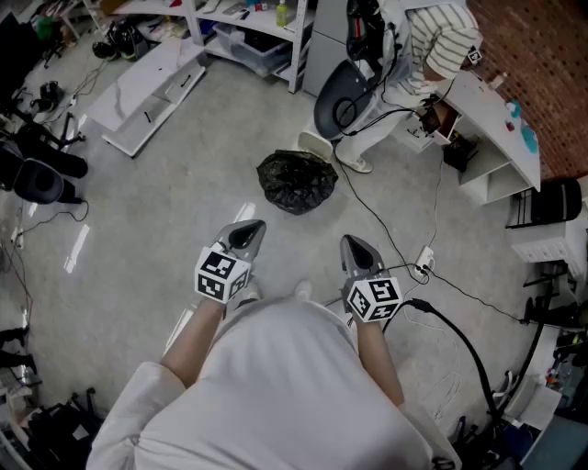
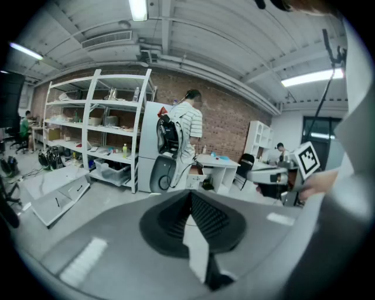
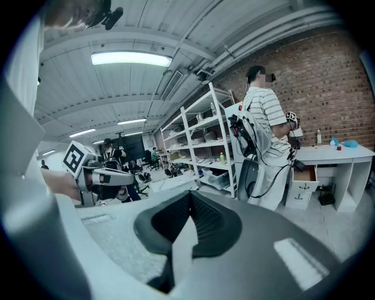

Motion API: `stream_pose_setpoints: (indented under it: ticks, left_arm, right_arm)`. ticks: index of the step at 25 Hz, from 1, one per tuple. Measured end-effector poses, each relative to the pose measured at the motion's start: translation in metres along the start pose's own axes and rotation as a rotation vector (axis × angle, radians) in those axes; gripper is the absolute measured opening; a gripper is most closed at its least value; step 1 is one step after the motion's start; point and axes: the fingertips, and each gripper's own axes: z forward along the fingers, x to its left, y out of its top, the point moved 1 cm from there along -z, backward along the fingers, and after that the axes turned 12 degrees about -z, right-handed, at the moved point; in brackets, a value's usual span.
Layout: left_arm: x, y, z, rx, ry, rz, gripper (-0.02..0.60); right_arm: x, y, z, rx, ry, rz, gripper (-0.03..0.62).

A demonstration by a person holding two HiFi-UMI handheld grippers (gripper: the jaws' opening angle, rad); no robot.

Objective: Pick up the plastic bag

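A crumpled black plastic bag (image 1: 297,182) lies on the grey floor ahead of me, a good way beyond both grippers. My left gripper (image 1: 244,235) is held at waist height, shut, with nothing between its jaws. My right gripper (image 1: 359,250) hangs beside it, also shut and empty. In the left gripper view the ribbed pads (image 2: 199,214) meet in a closed seam, and the right gripper (image 2: 280,174) shows at the right. In the right gripper view the pads (image 3: 196,218) meet the same way, and the left gripper (image 3: 102,176) shows at the left. The bag is in neither gripper view.
A person in a striped shirt (image 1: 439,46) stands at a white desk (image 1: 501,124) beyond the bag. Black cables (image 1: 441,285) and a power strip (image 1: 423,264) lie on the floor to the right. White shelving (image 1: 253,27) and a flat white panel (image 1: 147,92) stand at the back left.
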Motion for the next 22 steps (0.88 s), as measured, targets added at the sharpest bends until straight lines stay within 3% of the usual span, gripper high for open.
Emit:
stream_pose_setpoints:
  ticks: [22]
  left_arm:
    - [-0.0047, -0.0051, 0.0041, 0.018, 0.023, -0.008, 0.005]
  right_arm:
    - [-0.0035, -0.0022, 0.0012, 0.009, 0.041, 0.03, 0.002]
